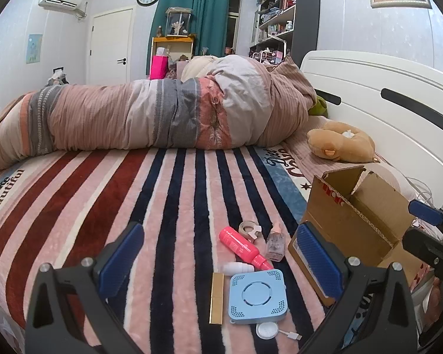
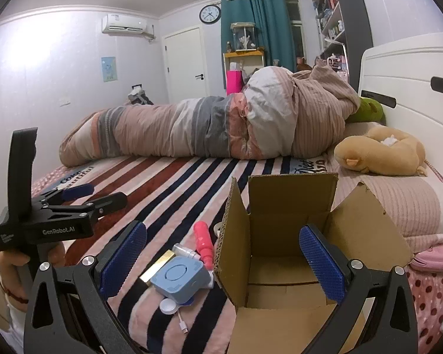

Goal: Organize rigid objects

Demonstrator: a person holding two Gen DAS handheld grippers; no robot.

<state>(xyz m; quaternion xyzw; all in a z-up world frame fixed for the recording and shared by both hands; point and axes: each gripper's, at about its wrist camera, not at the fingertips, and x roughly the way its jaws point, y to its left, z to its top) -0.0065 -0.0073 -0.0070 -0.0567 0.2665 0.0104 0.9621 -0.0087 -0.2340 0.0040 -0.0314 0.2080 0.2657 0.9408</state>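
Jaws of both the left gripper (image 1: 218,253) and right gripper (image 2: 221,253) are held wide, empty. A pink bottle (image 1: 240,246), blue case (image 1: 258,296) and gold bar (image 1: 216,298) are clustered on the bed (image 1: 168,206), left of the box (image 2: 280,265); a duvet (image 1: 150,112) is heaped far behind.

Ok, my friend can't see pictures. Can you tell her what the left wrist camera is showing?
An open left hand-held gripper hovers over a striped bed blanket where small things lie together: a blue square gadget, a pink bottle, a gold stick and a roll of tape. An open cardboard box sits just right of them, with a rolled-up duvet behind.
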